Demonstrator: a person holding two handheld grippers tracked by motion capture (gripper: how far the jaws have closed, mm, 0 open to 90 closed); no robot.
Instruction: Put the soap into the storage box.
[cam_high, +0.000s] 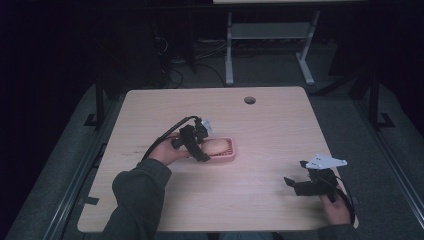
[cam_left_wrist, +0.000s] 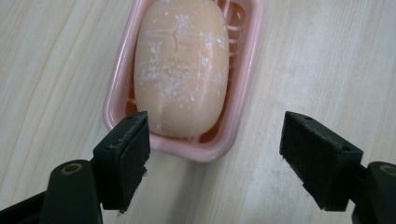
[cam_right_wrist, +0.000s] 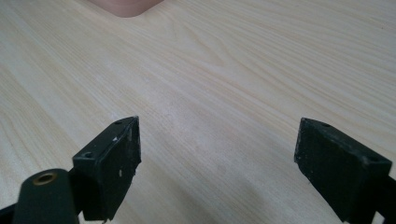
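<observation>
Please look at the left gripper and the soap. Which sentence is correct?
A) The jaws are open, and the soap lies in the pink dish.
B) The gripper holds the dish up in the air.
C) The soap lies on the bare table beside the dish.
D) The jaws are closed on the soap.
A: the left gripper has its jaws spread wide with nothing between them, while the soap lies inside the pink dish on the table.

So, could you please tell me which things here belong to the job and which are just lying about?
In the job:
- soap
- pink dish under it
- left gripper, open, jaws beside the dish's near end

Just about:
- right gripper, open over bare table
- hole in the table
- desk frame behind
</observation>
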